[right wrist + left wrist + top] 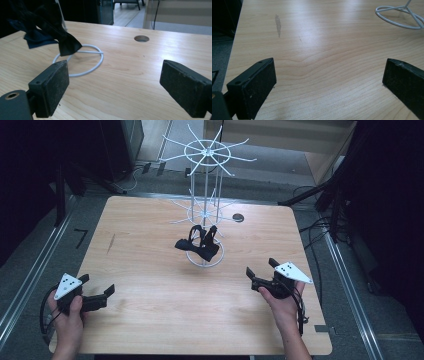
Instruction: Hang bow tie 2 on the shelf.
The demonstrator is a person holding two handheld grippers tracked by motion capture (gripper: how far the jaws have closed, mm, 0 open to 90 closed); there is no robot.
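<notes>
While unheld, bow tie (197,245) between tools

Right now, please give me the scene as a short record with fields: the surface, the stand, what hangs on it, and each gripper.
surface: wooden table with a round cable hole
stand: white wire display rack, upright, ring base on the table's middle
hanging item: black bow tie on a lower hook, just above the base ring
left gripper: open, near the front left edge, holding nothing
right gripper: open, front right, pointing toward the rack
</notes>
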